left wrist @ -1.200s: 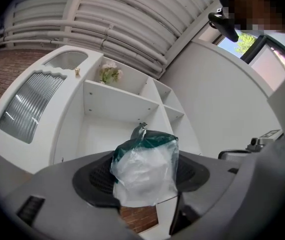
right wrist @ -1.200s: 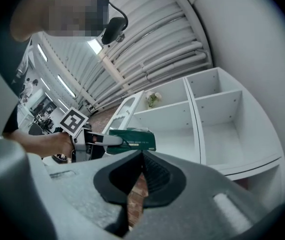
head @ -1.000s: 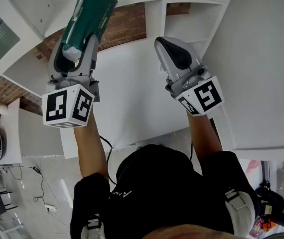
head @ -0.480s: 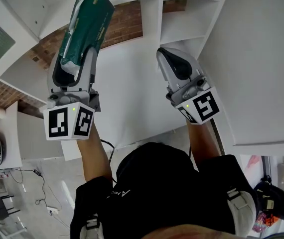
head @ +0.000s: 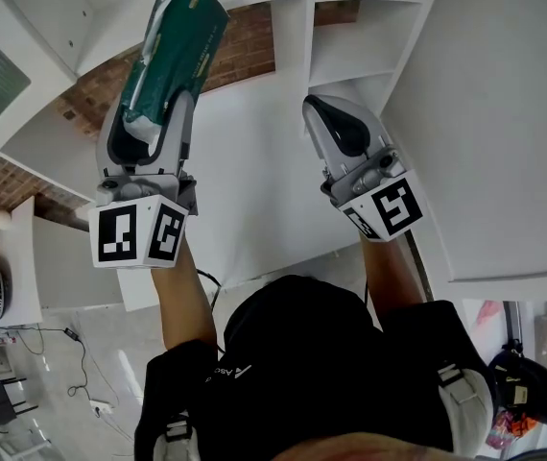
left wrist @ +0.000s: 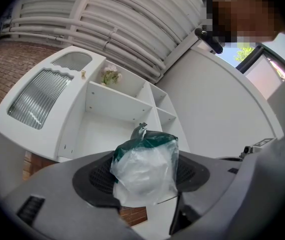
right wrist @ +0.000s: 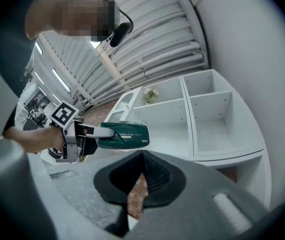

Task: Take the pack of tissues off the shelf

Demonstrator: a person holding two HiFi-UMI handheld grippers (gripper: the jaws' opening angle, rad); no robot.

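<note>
Left claw [left wrist: 145, 173]: is grasping the pack, its jaws standing partly apart and its dark pads pressing on both sides of the wrap.
Pack [head: 174, 46]: is sitting between the left claw's jaws and sticking out well past their tips; it is hanging in the air, clear of the shelf.
Right claw [right wrist: 140, 176]: is clenching on nothing, its jaws meeting along one seam.
Shelf [right wrist: 202, 115]: is standing beyond the tips of both claws, apart from them, with its white compartments open toward them.
Left claw view only: is showing the pack's clear, crumpled plastic end facing back toward the claw, with the green wrap behind it.
Right claw view only: is showing the left claw from the side, up and to the left of the right claw's tips, carrying the pack roughly level in front of the shelf.
Head view only: is showing both claws raised side by side, marker cubes nearest the person, and a brick wall [head: 245, 51] beyond the left claw's tips.
Flowers [left wrist: 110, 75]: are sitting in an upper compartment, far past the left claw.
</note>
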